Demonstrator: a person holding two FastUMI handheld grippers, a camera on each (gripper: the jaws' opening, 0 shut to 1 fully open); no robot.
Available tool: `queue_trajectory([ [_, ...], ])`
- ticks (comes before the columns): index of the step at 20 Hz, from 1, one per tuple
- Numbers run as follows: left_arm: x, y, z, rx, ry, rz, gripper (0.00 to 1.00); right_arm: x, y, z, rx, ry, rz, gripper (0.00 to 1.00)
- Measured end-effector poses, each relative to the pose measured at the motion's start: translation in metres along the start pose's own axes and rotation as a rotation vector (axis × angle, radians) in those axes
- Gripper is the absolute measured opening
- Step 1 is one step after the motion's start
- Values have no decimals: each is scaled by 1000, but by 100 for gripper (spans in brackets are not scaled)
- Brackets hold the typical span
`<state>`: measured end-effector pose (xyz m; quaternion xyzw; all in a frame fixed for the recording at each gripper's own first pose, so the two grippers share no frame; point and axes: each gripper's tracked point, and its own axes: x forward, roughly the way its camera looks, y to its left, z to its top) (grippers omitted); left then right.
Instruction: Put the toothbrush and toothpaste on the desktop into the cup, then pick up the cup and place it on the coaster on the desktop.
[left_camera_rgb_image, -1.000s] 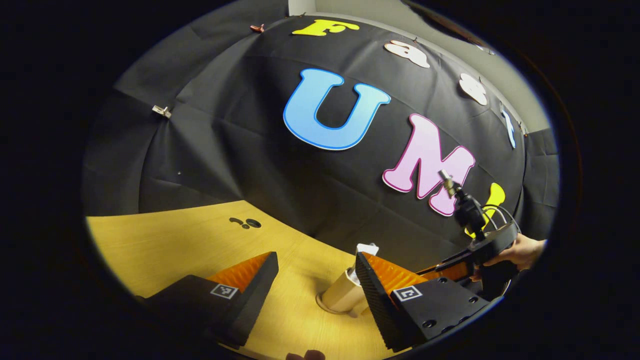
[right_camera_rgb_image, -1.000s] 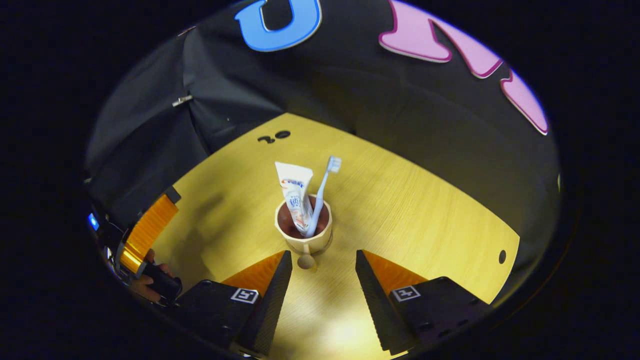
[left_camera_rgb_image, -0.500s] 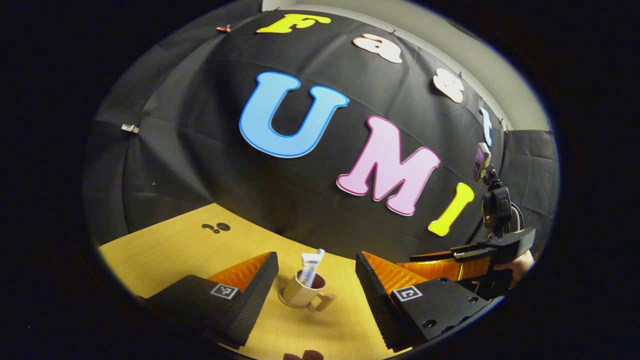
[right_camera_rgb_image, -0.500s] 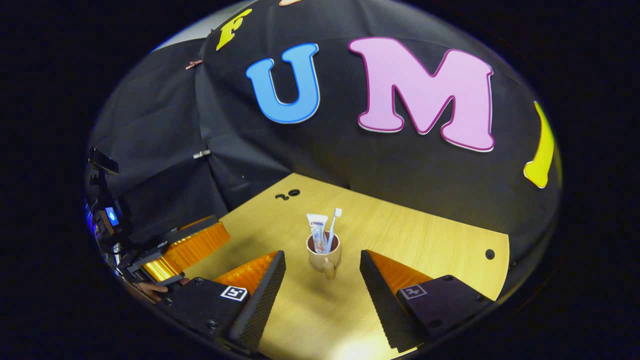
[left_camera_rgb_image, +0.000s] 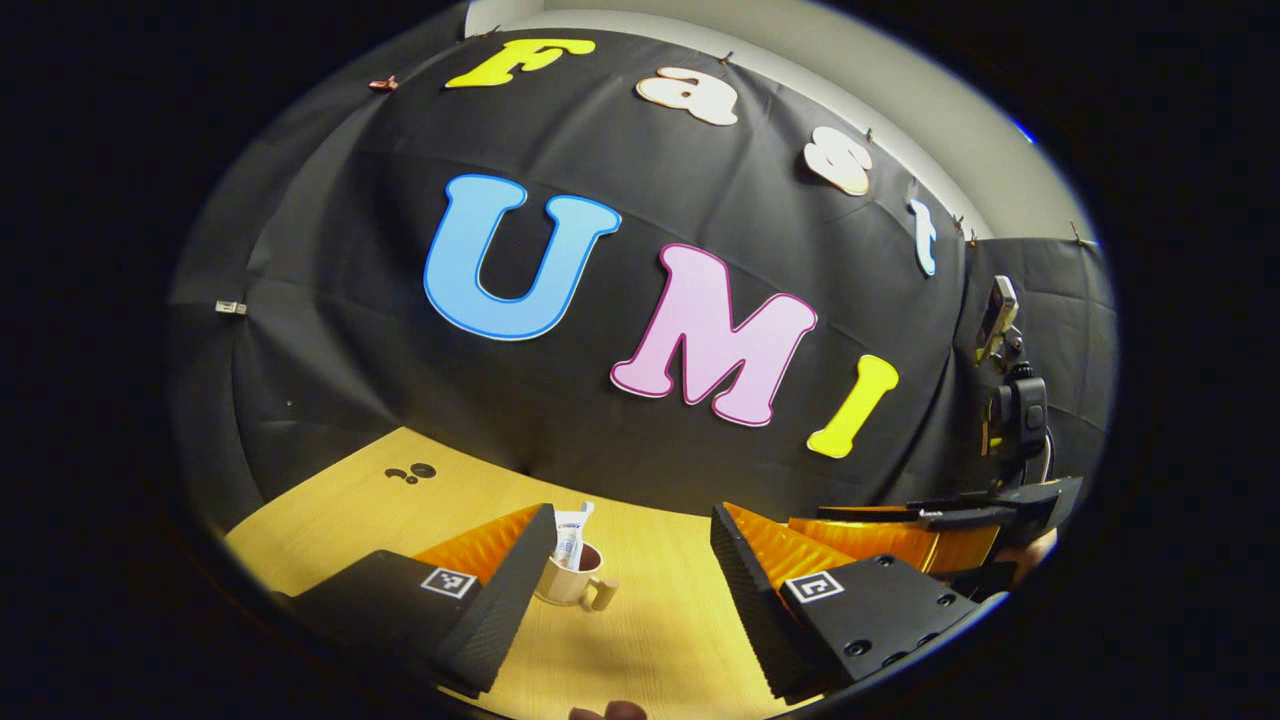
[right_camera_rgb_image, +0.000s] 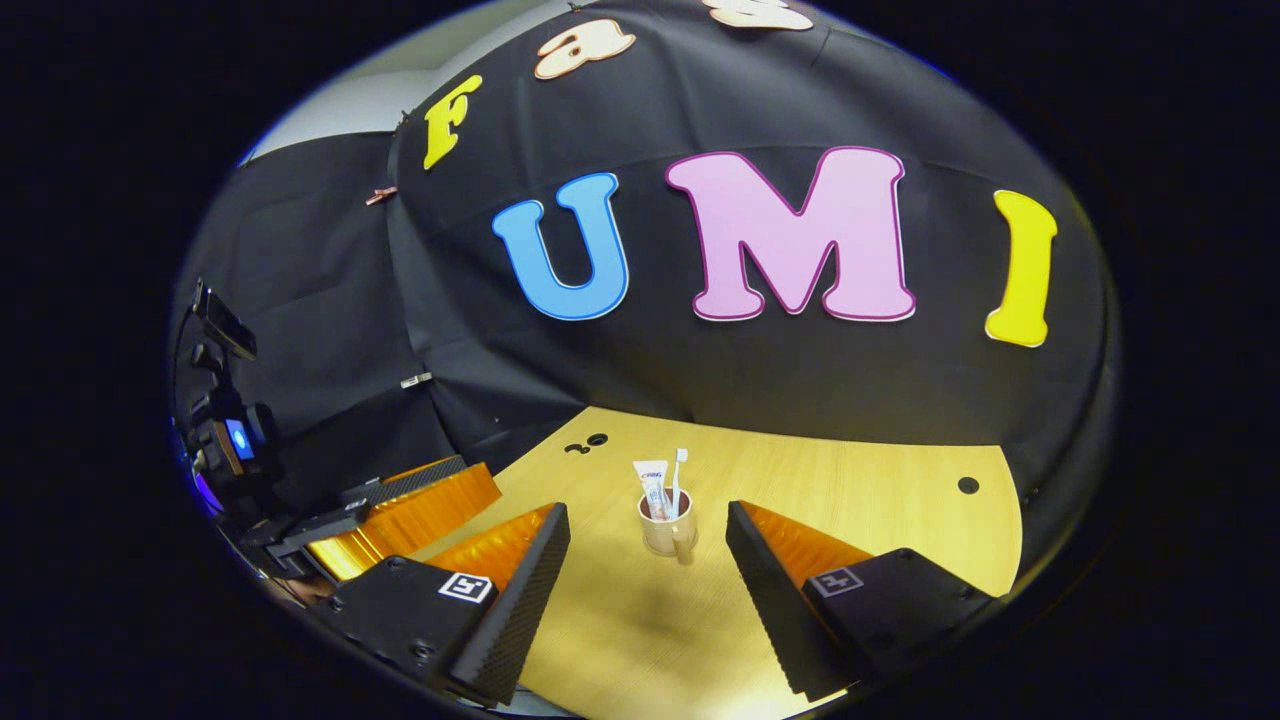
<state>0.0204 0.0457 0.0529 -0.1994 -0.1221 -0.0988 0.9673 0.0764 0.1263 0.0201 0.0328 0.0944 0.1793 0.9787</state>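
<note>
So the table (right_camera_rgb_image: 860, 500) shows more now since both hand-held grippers, left (left_camera_rgb_image: 633, 560) and right (right_camera_rgb_image: 648, 560), backed off, released. Lower centre, cup (right_camera_rgb_image: 667, 532) holds toothpaste (right_camera_rgb_image: 653, 487) and toothbrush (right_camera_rgb_image: 678, 478); looks done.

No print could be read. The toothpaste (right_camera_rgb_image: 655, 487) tube standing in the cup (right_camera_rgb_image: 668, 533) bore a label too small and blurred to make out. Square black-and-white coded markers sat on the grippers' fingers (right_camera_rgb_image: 465, 587), carrying no legible characters.
</note>
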Motion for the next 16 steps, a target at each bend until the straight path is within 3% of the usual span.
queue_trajectory([
  [6, -24, -20, -1, 42, 15, -35, 96, -31, -1, -7, -8, -19, -39, 97],
  [16, -40, -46, -9, 67, 23, -27, 96, -46, -14, -2, -18, -55, -31, 97],
])
